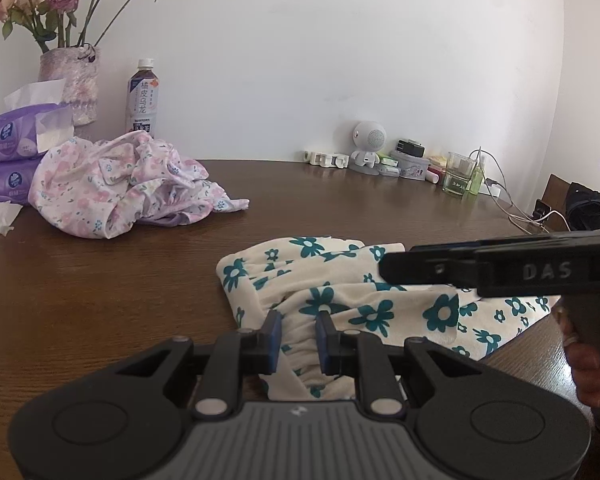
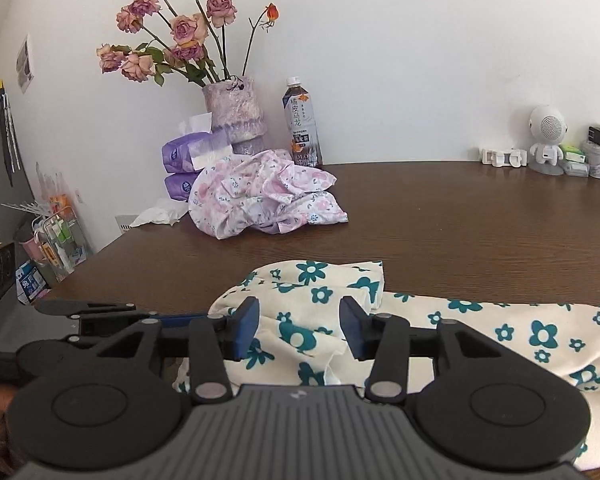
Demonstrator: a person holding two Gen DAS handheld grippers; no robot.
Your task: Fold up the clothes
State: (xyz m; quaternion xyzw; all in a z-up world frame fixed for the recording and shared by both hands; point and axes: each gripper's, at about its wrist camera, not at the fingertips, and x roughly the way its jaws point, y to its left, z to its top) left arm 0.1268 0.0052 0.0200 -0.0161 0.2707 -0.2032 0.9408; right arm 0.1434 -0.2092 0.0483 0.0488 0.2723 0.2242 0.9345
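Cream cloth with teal flowers (image 1: 364, 300), at lower centre of the counter (image 1: 100, 280), long axis toward frame right. Left gripper (image 1: 299, 334): fingers closed on gathered waistband. Right gripper (image 2: 299, 330): fingers apart, cloth directly beneath, ungripped. Left view only: right tool crossing above cloth. Right view only: fabric extending to right edge. Pink garment (image 2: 260, 196) crumpled at upper left

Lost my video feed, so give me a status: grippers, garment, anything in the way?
Left gripper pinching gathered edge of the teal-flowered garment. Right gripper open, over the same cloth. Pink floral clothes pile farther back, not in the way.
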